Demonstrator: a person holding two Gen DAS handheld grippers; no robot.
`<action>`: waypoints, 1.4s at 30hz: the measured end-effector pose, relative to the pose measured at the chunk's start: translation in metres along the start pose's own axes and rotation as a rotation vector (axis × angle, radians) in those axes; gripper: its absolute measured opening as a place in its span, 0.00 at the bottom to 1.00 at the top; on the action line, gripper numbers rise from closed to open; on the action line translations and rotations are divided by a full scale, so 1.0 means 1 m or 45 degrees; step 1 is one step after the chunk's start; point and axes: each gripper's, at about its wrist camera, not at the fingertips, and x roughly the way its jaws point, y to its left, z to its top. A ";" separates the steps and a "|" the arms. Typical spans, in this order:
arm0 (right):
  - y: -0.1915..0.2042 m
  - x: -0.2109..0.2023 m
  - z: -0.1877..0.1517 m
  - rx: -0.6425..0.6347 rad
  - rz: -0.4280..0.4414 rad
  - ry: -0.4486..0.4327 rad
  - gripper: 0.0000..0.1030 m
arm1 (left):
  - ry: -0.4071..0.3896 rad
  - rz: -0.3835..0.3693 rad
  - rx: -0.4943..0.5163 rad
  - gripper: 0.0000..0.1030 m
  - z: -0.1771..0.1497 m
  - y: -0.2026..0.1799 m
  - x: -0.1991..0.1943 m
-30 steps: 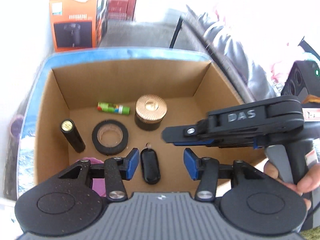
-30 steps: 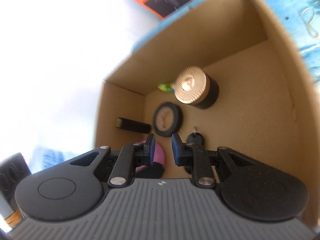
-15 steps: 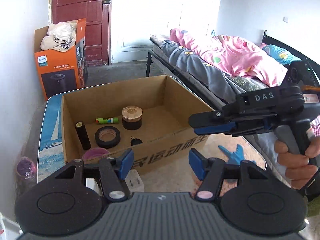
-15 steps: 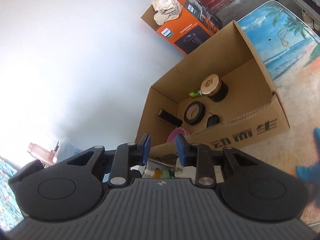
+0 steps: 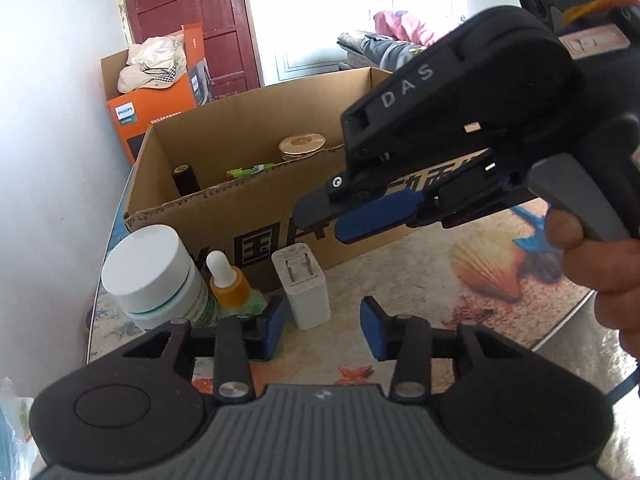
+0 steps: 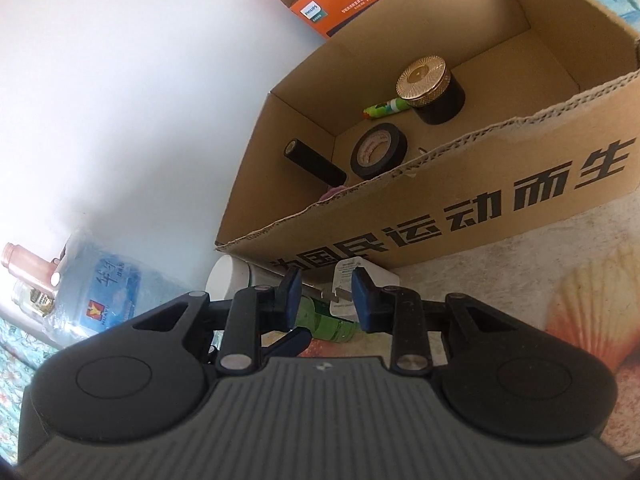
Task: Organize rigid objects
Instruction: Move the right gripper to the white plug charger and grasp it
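Charger plug (image 5: 305,288), white, stands upright on the table (image 5: 420,280) just in front of the cardboard box (image 5: 256,236), beside the dropper bottle (image 5: 229,282) and white-lidded jar (image 5: 150,268). Left gripper (image 5: 322,328) is spread wide, empty, with the plug near its left pad. Right gripper (image 6: 326,294) is also released and empty, looking at the same plug. Probable step: pick the plug. Advice: center the fingers on its flat sides, close below the prongs, avoid nudging the bottle, and lift straight before carrying over the box wall.

White-capped jar (image 5: 152,276), orange dropper bottle (image 5: 228,284) and white plug adapter (image 5: 304,292) stand left to right, just near of brown cardboard box (image 5: 280,216); black tape roll (image 6: 378,150) inside box.
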 end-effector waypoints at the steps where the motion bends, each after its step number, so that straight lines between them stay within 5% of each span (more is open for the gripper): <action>1: 0.000 0.007 0.001 0.007 -0.009 0.009 0.27 | 0.004 0.017 0.003 0.40 -0.002 -0.001 0.002; 21: -0.019 0.039 0.008 0.104 -0.065 0.072 0.24 | 0.063 0.031 -0.008 0.36 -0.003 0.002 0.037; 36: -0.050 -0.023 -0.029 0.261 -0.141 -0.057 0.24 | 0.036 -0.265 0.113 0.36 -0.012 -0.028 0.019; 42: -0.060 -0.034 -0.040 0.337 -0.133 -0.117 0.27 | 0.036 -0.297 0.160 0.37 -0.009 -0.032 0.021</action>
